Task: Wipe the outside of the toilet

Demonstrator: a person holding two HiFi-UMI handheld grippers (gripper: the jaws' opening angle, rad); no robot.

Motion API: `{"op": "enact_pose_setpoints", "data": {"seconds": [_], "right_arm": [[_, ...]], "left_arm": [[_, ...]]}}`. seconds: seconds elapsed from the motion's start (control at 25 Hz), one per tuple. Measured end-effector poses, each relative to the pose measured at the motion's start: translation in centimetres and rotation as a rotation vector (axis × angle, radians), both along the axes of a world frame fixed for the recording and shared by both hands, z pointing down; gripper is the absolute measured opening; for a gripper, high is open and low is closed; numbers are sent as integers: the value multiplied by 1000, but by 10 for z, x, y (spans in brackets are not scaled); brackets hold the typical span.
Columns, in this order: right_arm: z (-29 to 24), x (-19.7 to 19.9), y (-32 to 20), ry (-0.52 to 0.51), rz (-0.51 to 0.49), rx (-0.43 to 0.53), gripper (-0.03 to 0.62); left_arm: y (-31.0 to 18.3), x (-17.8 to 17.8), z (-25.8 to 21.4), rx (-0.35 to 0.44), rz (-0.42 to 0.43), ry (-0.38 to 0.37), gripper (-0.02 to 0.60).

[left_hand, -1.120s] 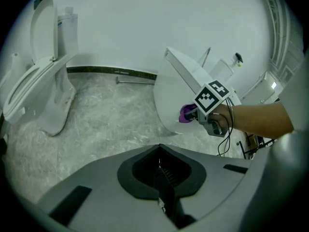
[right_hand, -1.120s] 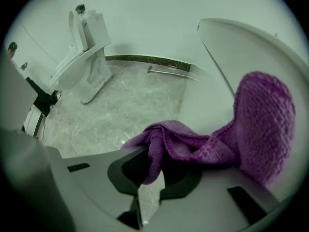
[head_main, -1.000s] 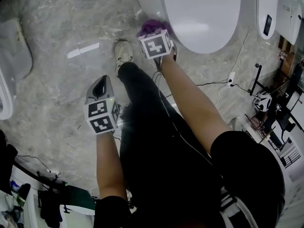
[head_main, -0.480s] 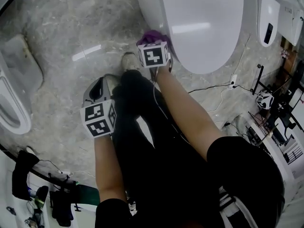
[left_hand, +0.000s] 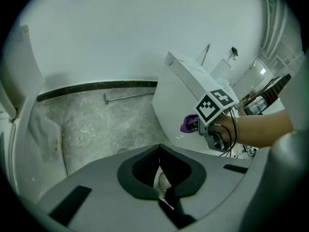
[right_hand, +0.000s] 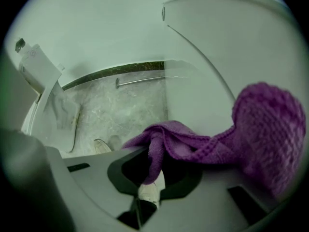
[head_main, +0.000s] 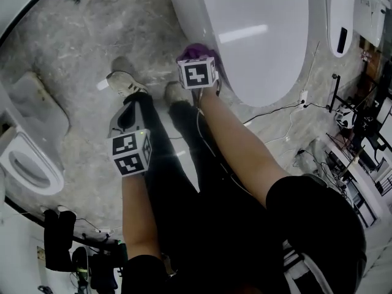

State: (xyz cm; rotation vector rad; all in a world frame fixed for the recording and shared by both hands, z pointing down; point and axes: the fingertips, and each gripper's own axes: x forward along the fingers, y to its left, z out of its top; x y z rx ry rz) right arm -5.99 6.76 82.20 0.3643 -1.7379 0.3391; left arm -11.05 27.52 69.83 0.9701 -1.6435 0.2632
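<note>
The white toilet with its lid down fills the top of the head view. My right gripper is shut on a purple cloth and presses it to the bowl's front left side. In the right gripper view the cloth bunches out of the jaws against the toilet's curved wall. My left gripper hangs lower left over the floor, shut and holding nothing. Its own view shows the shut gripper, with the toilet, the right gripper and the cloth beyond.
The floor is grey marble tile. A low white floor fixture lies at the left. My shoes stand beside the bowl. Cables and stands with gear crowd the right. A metal bar lies by the wall.
The person's feet have stepped left and the head view has swung with them. The right gripper keeps the cloth on the bowl's front left side. The left gripper has barely moved.
</note>
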Motion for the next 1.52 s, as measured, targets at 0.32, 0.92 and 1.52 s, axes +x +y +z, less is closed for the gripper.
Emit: {"op": "enact_pose_setpoints", "data": {"seconds": [0.32, 0.92, 1.52], "right_arm": [[1, -59, -24, 30, 93, 47, 51], [0, -155, -67, 20, 238, 91, 51], [10, -222, -92, 50, 239, 120, 51]], "left_arm": [[-14, -88, 1, 21, 111, 4, 8], [-2, -190, 22, 12, 180, 35, 8], [8, -219, 29, -3, 140, 64, 8]]}}
